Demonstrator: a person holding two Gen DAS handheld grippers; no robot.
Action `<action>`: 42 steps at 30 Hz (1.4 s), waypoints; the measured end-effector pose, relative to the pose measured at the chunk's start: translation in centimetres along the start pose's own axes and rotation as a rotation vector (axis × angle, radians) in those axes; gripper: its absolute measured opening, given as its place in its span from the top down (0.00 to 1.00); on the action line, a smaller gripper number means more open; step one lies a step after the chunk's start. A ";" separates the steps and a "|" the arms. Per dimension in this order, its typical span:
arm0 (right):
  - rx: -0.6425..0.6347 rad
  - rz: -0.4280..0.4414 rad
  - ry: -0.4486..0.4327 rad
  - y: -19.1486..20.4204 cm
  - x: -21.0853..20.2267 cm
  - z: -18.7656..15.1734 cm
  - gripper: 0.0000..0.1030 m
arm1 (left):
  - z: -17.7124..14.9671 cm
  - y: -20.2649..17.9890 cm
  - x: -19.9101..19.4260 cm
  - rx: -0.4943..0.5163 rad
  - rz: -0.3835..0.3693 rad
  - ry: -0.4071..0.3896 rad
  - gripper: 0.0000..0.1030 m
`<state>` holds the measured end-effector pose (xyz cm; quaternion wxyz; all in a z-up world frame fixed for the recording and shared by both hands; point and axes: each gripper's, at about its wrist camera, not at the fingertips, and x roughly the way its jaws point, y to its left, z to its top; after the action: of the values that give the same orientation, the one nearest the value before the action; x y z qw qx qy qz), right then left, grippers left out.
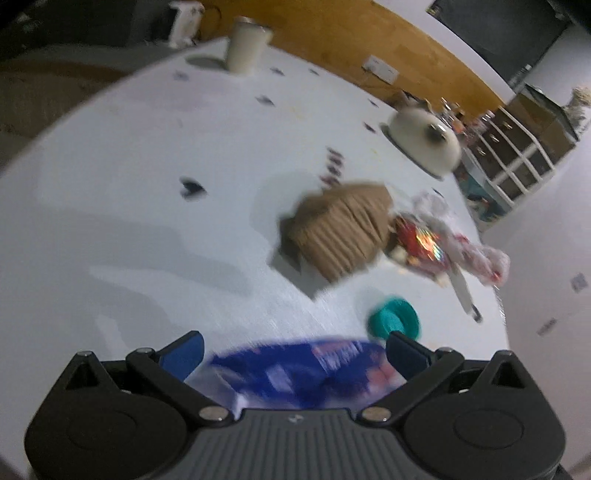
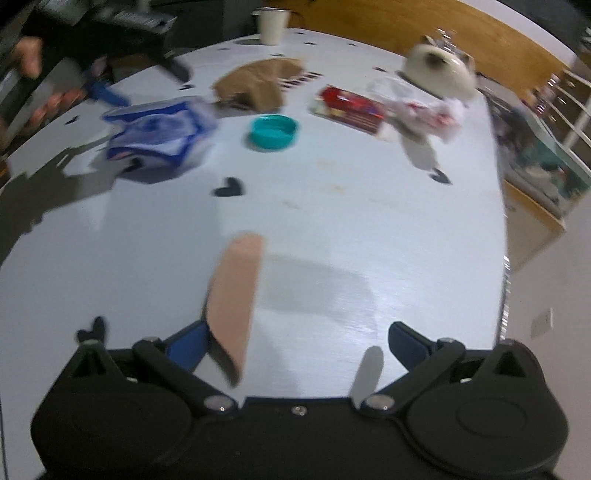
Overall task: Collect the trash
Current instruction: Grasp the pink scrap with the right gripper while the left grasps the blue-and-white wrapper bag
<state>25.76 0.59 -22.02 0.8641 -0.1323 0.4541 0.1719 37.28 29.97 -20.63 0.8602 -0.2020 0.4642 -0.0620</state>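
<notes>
White worktop (image 2: 332, 229) carries the scattered trash. Right gripper (image 2: 295, 343) has its jaws wide apart; a pink strip (image 2: 236, 291) leans against its left finger. Left gripper (image 1: 293, 350) is also spread wide, with a blue wrapper (image 1: 295, 369) between its fingers, unclamped. Farther lie a teal cap (image 2: 273, 131), brown paper (image 2: 255, 85), a red wrapper (image 2: 349, 105) and a cup (image 2: 271, 22).

A white tabletop (image 2: 369, 229) dotted with small dark heart marks (image 2: 229, 192) spreads ahead of the fingers — a cream cup (image 1: 245, 46) at its far edge, a white lidded pot (image 1: 424, 142) far right — beyond them a wooden panel (image 1: 332, 40).
</notes>
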 end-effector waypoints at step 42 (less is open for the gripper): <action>-0.011 0.148 0.090 -0.5 0.3 2.7 0.75 | -13.5 -15.1 1.3 1.012 0.279 0.030 0.68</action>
<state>28.10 1.22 -20.79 0.8271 -0.1107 0.4999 0.2316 28.09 11.90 -22.05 0.8434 0.3035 0.4111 -0.1662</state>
